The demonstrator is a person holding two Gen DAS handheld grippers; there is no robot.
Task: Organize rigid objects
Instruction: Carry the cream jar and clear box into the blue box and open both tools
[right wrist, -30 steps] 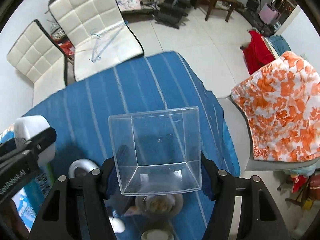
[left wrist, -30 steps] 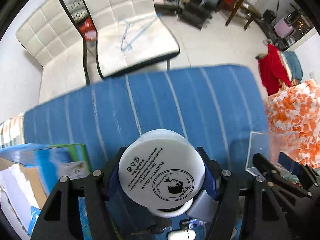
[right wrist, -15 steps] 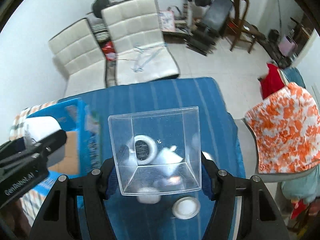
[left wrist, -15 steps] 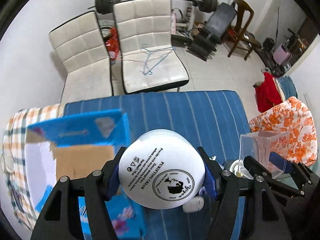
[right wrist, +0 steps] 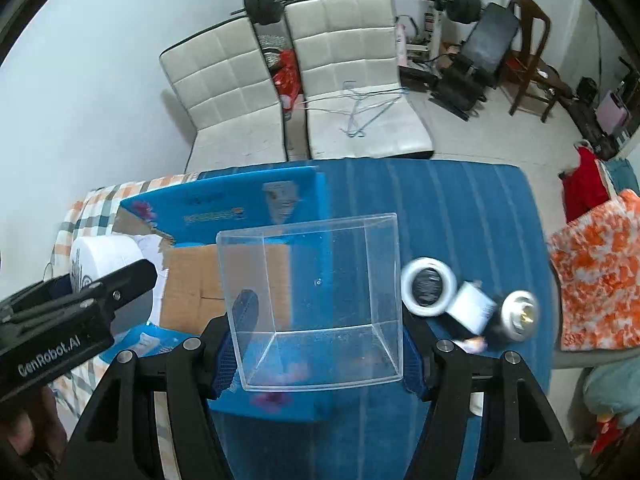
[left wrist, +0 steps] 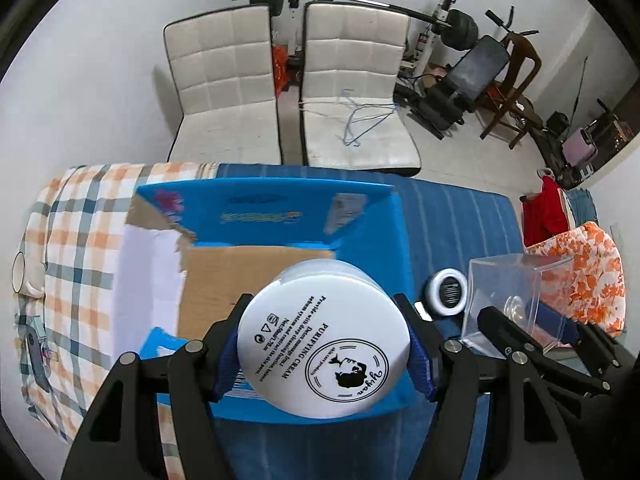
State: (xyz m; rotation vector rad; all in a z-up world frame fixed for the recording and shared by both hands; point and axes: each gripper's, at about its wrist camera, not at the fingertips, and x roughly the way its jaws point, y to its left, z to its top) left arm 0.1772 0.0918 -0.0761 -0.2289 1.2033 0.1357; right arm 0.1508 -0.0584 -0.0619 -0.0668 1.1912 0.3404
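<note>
Hovering over the blue-striped bench (right wrist: 440, 216), both hands carry something. The left hand-held gripper (left wrist: 324, 344) has its blue pads pressed against the sides of a round white plastic cream jar (left wrist: 324, 340), its flat printed face turned to the camera. The right hand-held gripper (right wrist: 320, 340) clamps a clear square plastic box (right wrist: 316, 300) by two opposite walls, open mouth facing away and down.

The relation that matters: an open blue cardboard carton (left wrist: 256, 256), brown inside with its flaps raised, sits directly beneath and just ahead of the jar in the centre of the left view. In the right view the carton (right wrist: 224, 240) lies to the lower left of the clear box, overlapping its left half. So the left hand looks the nearer of the two to the carton's opening; the right would have to travel further toward frame left. The carton's long side runs across the frame.

Loose items stay on the bench at right: a white ring-shaped piece with a dark centre (right wrist: 430, 288), a small white cylinder (right wrist: 474, 306) touching it, and a shiny metal lid (right wrist: 520, 314) just beyond.

Writing: the jar reads "PURIFYING CREAM" with smaller lines about deep cleansing, and a circular emblem lettered "Yiyon", I think. The left hand-held gripper's side, seen from the right, reads "GenRobot.AI". The carton's print is too blurred to read.
</note>
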